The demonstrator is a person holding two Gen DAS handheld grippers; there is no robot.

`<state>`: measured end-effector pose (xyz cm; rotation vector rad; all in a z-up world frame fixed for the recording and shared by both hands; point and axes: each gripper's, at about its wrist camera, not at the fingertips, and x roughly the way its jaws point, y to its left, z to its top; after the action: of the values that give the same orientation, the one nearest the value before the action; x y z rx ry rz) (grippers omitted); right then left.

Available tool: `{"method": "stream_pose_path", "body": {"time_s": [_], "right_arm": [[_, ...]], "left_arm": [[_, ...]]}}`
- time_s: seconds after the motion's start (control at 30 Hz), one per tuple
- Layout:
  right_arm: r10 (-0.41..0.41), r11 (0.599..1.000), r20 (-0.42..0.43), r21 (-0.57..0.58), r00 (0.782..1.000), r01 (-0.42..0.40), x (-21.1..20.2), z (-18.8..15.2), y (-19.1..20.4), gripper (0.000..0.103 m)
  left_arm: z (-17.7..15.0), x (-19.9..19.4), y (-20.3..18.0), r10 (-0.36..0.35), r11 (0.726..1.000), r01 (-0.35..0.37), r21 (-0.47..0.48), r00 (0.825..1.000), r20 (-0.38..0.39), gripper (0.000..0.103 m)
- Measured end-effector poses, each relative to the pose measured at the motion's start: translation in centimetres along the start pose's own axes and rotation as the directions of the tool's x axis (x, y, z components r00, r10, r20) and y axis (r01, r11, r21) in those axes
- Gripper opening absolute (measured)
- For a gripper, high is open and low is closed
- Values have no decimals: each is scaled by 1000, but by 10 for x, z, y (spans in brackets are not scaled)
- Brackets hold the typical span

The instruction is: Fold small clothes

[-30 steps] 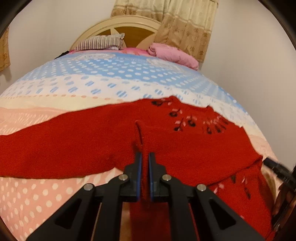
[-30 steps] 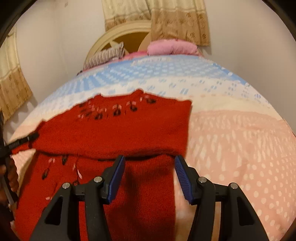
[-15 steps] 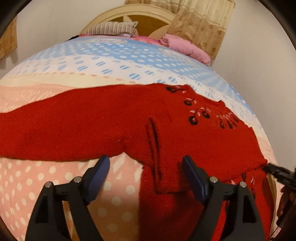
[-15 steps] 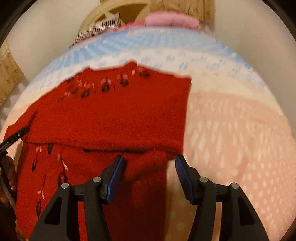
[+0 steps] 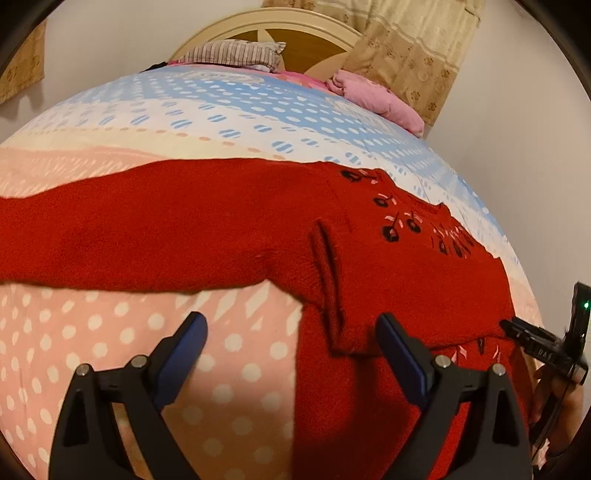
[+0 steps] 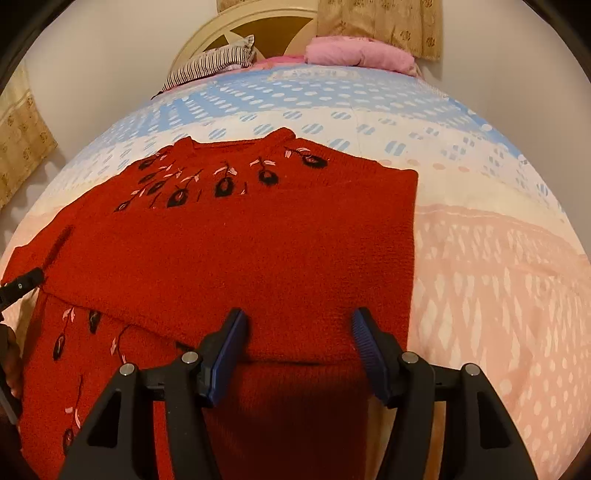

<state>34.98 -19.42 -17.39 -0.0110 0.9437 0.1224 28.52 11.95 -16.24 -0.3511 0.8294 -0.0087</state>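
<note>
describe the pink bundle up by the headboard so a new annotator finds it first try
Start at the rounded cream headboard at the far end of the bed. Two soft things lie against it: a striped pillow on the left and the pink bundle on the right, below the patterned curtain. It is the plain, solid pink one with no stripes.

One red sweater (image 6: pixel 236 258), centre frame. Two grippers: left gripper (image 5: pixel 291 354) and right gripper (image 6: pixel 299 350), bottom centre. One striped pillow (image 6: pixel 214 66), upper left. One pink pillow (image 6: pixel 358 55), top. One headboard (image 5: pixel 280 26), top. One bedspread (image 5: pixel 221 122).
</note>
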Motion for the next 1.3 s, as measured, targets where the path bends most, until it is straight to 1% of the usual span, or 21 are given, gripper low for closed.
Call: {"method": "stream_pose_path", "body": {"time_s": [0.13,0.23,0.33,0.43,0.57,0.7,0.83,0.9,1.0,1.03,1.1,1.13,1.17,1.23,1.3], "right_arm": [[-36,999,24,-23,999,36,3,-2,6,63],[-63,997,35,-41,997,64,3,0,12,64],[-56,998,38,-32,998,57,-2,-5,8,64],[-63,997,39,-36,997,65,-2,-6,10,64],[-92,994,51,-51,994,94,-3,-8,14,65],[-76,996,57,-35,996,78,-4,-9,10,66],[-78,996,61,-34,995,80,-5,-9,11,67],[-82,996,63,-35,995,85,-5,-9,12,67],[-89,995,65,-35,994,92,-5,-9,12,69],[-91,995,65,-33,994,93,-5,-9,11,70],[-98,995,66,-31,993,100,-5,-9,11,72],[-102,994,66,-29,993,104,-5,-10,11,74],[-104,994,66,-27,992,106,-5,-10,11,74],[-105,994,65,-24,992,107,-5,-10,10,75],[-106,994,65,-23,992,108,-5,-9,10,75]], "left_arm": [[-6,-10,5,5,1000,-5,-14,1000,16,95],[-14,-22,16,0,999,1,-38,1000,30,95],[-20,-32,28,-3,997,5,-80,1000,30,95],[-21,-44,40,17,995,-14,-99,999,34,95],[-18,-64,66,87,990,-78,-121,994,72,95],[-13,-79,107,156,972,-135,-192,982,102,95],[-11,-91,151,210,936,-155,-316,967,148,95],[-11,-95,174,216,908,-139,-396,964,156,95],[-15,-98,209,186,846,-64,-530,966,181,94],[-16,-98,221,173,818,-27,-575,964,201,93],[-17,-99,232,155,790,28,-612,958,243,93],[-16,-98,238,154,779,45,-626,953,261,93],[-16,-98,239,156,775,52,-630,950,270,93],[-13,-93,244,132,772,90,-629,946,297,93],[-12,-88,246,124,763,104,-638,945,303,93]]}}
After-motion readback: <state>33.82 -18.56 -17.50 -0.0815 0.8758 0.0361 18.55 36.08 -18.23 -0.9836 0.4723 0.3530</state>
